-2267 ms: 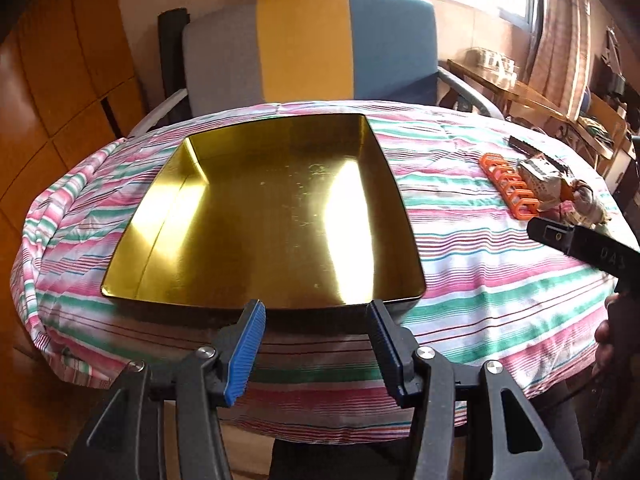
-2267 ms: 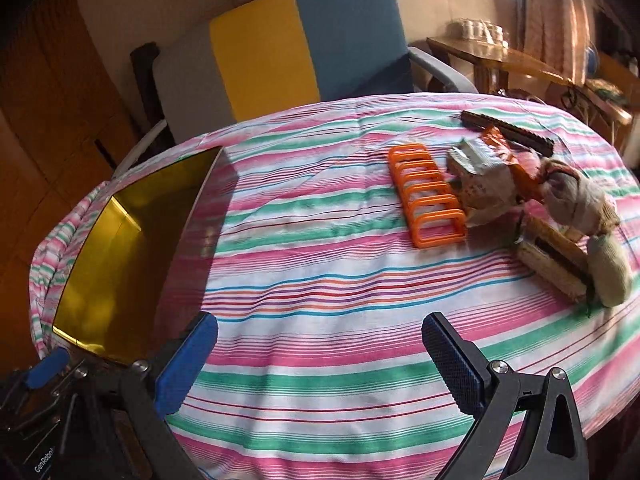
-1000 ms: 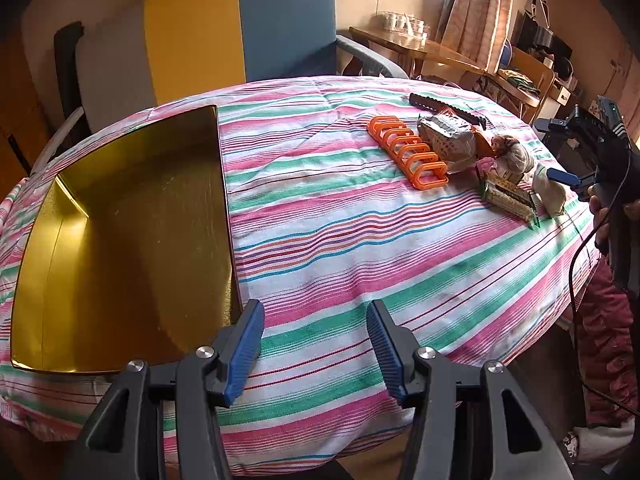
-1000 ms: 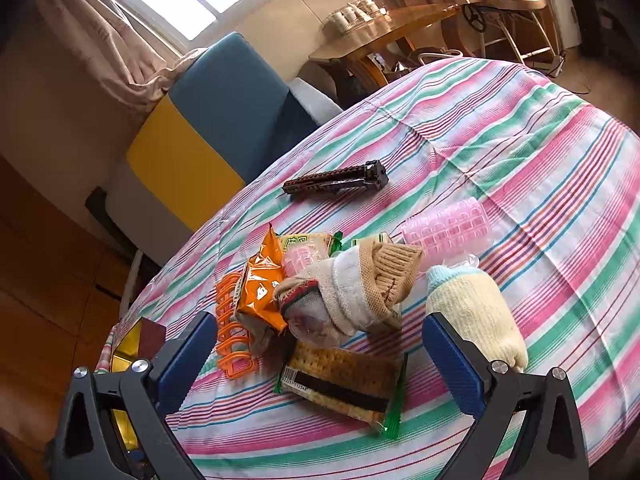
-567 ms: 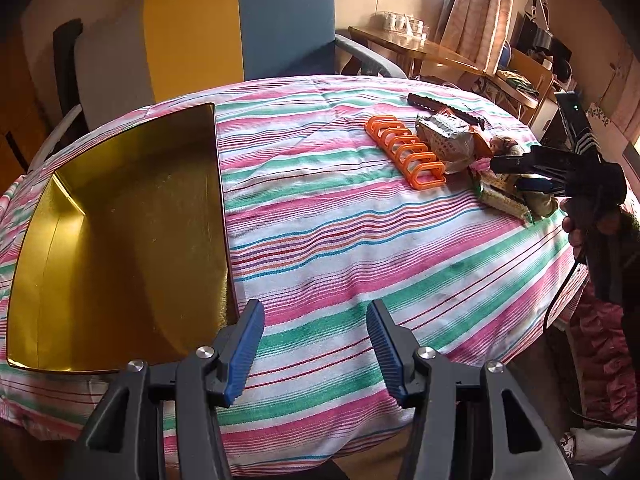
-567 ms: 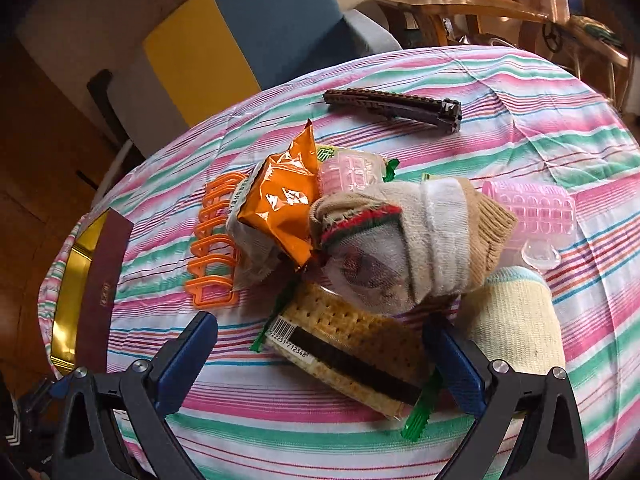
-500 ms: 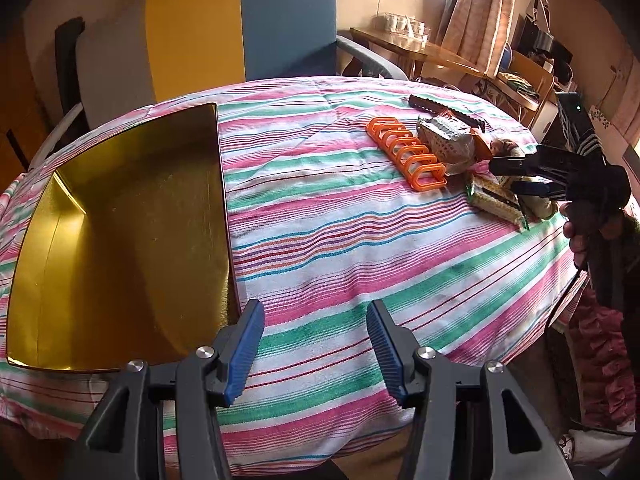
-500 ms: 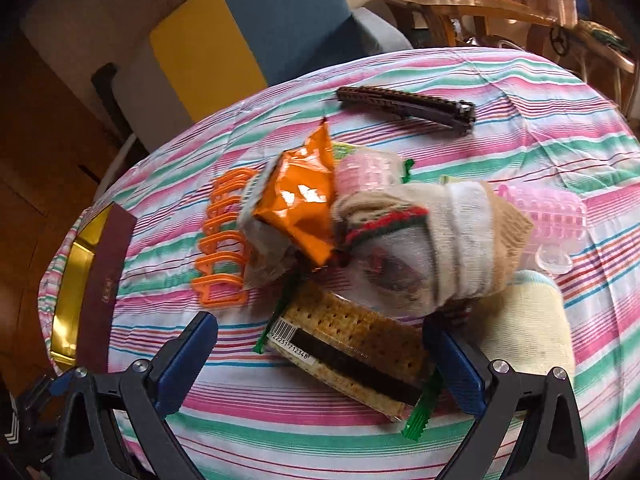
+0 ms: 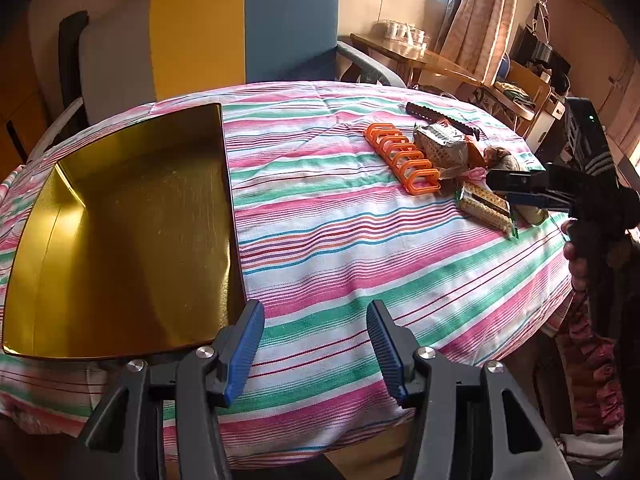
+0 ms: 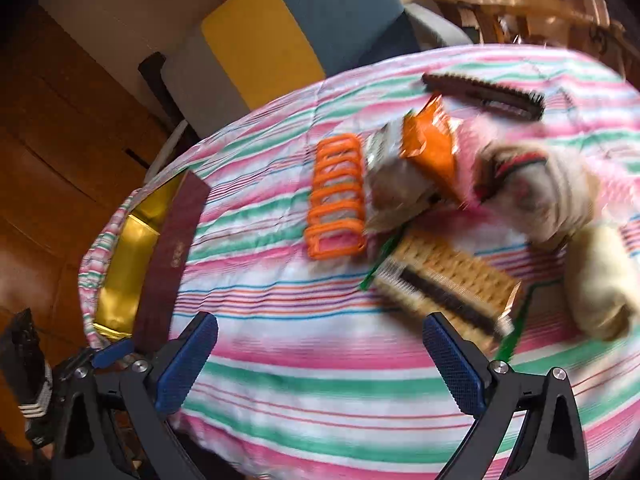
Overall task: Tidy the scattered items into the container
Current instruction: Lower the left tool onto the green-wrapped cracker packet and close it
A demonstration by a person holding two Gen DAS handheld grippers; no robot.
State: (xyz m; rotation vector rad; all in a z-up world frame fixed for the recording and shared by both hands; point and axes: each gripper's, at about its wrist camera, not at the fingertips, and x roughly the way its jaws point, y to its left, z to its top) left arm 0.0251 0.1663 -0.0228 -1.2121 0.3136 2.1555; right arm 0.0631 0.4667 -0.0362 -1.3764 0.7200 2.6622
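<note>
The left gripper [image 9: 314, 344] hung over the near edge of the table, its blue-padded jaws apart with nothing between them, just beside the near right corner of the gold tin container [image 9: 120, 232]. The container sat on the left part of the striped tablecloth [image 9: 340, 248] and held nothing that could be seen.

The scattered items lay in a cluster well apart from the container, on the far right of the cloth. An orange plastic rack [image 10: 336, 196] lay nearest the container, touching a silver and orange snack bag [image 10: 416, 156]. Below the bag was a cracker packet [image 10: 444, 284] with green sealed ends. A rolled sock [image 10: 536, 192] rested just right of the bag, and a pale yellow sock [image 10: 604, 284] lay beside the crackers at the right. A dark comb-like clip [image 10: 484, 96] lay alone behind the pile. The right wrist view was smeared, so something pink between bag and sock could not be made out.

The right gripper [image 10: 320, 360] was over the cloth near the cracker packet, jaws spread wide and empty
</note>
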